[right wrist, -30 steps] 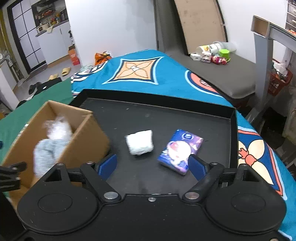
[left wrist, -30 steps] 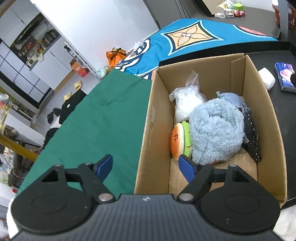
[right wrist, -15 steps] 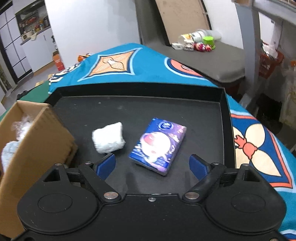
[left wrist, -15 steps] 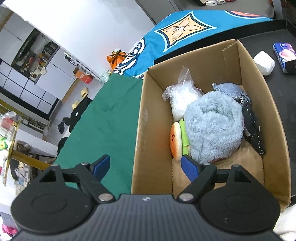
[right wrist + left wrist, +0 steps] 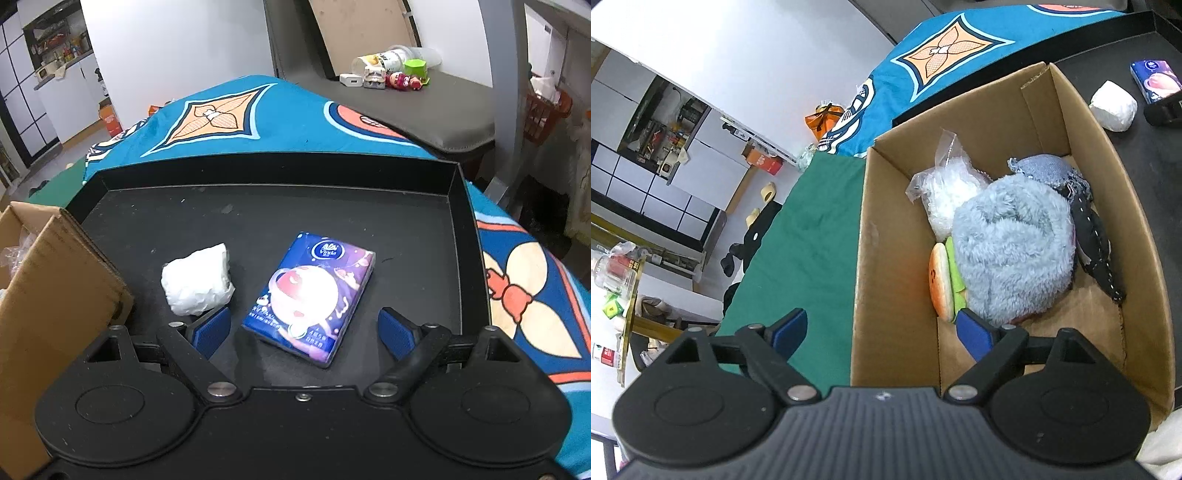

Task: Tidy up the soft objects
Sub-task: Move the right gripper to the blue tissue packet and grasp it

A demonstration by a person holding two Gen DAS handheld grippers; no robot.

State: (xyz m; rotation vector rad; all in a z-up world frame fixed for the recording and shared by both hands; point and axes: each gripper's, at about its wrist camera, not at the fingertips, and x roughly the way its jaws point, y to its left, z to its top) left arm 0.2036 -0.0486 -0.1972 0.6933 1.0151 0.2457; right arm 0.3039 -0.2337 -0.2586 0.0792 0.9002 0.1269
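Two soft things remain on the black tray [image 5: 458, 206]: tissue pack [image 5: 312, 295] and white bundle [image 5: 197, 282]. Right gripper [image 5: 304, 330], jaws spread, should straddle the pack squarely, then squeeze gently.

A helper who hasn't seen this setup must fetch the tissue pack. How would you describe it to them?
Look in the black tray on the patterned blue cloth, right of the cardboard box. The tissue pack lies flat beside a white crumpled bundle; it alone is rectangular, glossy, blue-purple and printed.
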